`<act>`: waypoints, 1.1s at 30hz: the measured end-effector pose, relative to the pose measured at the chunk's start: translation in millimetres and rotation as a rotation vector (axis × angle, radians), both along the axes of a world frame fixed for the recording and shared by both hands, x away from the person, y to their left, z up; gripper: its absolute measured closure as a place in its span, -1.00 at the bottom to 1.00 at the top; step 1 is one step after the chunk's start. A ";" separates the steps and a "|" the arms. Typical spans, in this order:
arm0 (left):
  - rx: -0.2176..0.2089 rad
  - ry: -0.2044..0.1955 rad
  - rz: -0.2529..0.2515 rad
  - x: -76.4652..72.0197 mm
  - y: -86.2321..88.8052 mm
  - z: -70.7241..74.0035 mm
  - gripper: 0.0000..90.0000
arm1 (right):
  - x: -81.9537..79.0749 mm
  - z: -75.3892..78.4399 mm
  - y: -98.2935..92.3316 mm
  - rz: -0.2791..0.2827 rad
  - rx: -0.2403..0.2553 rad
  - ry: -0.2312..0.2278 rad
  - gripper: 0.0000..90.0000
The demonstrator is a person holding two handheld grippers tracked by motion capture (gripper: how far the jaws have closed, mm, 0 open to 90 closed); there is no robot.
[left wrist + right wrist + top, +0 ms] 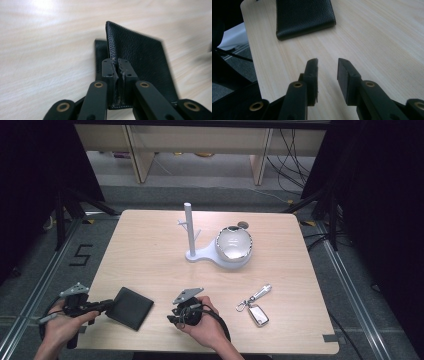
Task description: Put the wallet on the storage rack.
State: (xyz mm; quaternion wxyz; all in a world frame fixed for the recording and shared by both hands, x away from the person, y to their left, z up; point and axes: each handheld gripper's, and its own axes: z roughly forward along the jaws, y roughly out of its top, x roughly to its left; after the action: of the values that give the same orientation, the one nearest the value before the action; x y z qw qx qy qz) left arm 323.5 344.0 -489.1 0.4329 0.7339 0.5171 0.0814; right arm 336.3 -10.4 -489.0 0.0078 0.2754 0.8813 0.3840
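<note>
A black leather wallet (pixel 131 308) lies near the table's front left. In the left gripper view one flap of the wallet (pixel 140 52) stands lifted, and my left gripper (pixel 118 67) is shut on that flap's edge, its pads pressed on the leather. In the high view my left gripper (pixel 111 306) meets the wallet's left side. My right gripper (pixel 172 318) rests just right of the wallet, pointing toward it. In the right gripper view it (pixel 327 72) stands open over bare wood with nothing between its fingers, and the wallet (pixel 304 15) lies ahead.
A white stand with an upright post (pixel 189 227) and a shiny bowl (pixel 233 245) sits at the table's middle back. A car key on a ring (pixel 257 312) lies front right. The table's front edge (pixel 210 352) is close to both hands.
</note>
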 end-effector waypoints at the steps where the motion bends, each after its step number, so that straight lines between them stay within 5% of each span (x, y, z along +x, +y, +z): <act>1: -0.034 -0.018 0.002 -1.9 0.7 1.9 0.88 | -0.6 0.6 0.2 -0.024 -0.003 0.004 0.54; 6: -0.161 -0.075 -0.013 -8.7 1.4 8.5 0.92 | 3.3 1.2 0.6 -0.015 0.032 0.022 0.45; 16: -0.214 -0.059 0.008 -7.4 0.1 8.0 0.93 | 4.2 0.0 3.8 -0.024 0.040 0.027 0.37; 20: -0.205 -0.051 0.005 -7.5 -0.2 9.8 0.93 | 3.7 -0.5 3.6 -0.030 0.036 0.034 0.37; 33: -0.299 -0.121 -0.080 -13.1 -17.1 41.1 0.95 | 5.2 4.6 0.6 -0.039 0.044 0.024 0.37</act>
State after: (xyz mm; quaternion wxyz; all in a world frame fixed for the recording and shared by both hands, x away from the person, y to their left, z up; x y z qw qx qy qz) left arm 310.4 326.9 -448.0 0.5706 0.6750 0.4668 0.0300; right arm 341.4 -9.8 -484.5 -0.0016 0.2971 0.8672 0.3995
